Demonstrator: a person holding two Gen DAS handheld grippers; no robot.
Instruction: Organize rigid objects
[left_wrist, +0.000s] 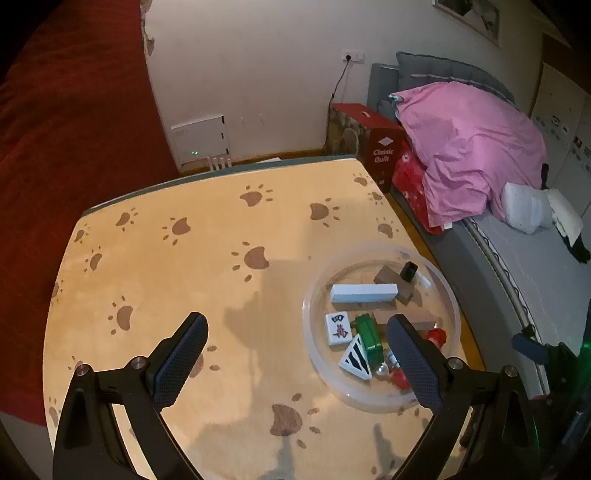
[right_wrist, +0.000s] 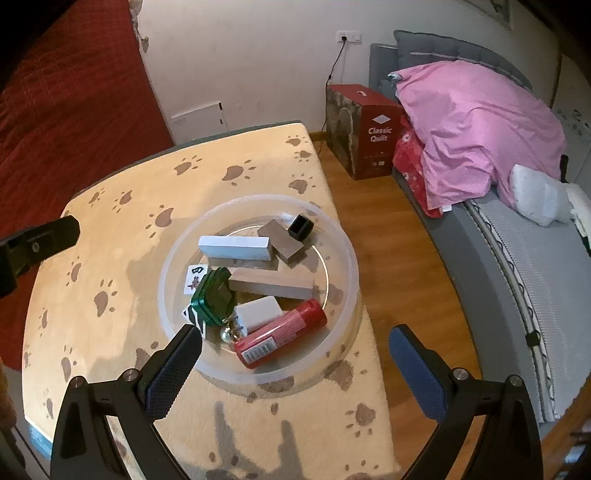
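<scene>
On the paw-print table, a clear bowl holds objects; both grippers' jaws gape empty.

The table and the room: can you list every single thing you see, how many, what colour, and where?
Clear round plastic tray: 1, see-through, on table.
White long block: 1, in tray.
Brown wooden blocks: 2, in tray.
Red cylindrical can: 1, tray front.
Green metal tin: 1, in tray.
Mahjong tile: 1, white.
Small black box: 1, tray back.
Paw-print tablecloth: 1, yellow.
Red carton: 1, on floor.
Pink quilt: 1, on bed.
Left gripper: open.
Right gripper: open.
</scene>
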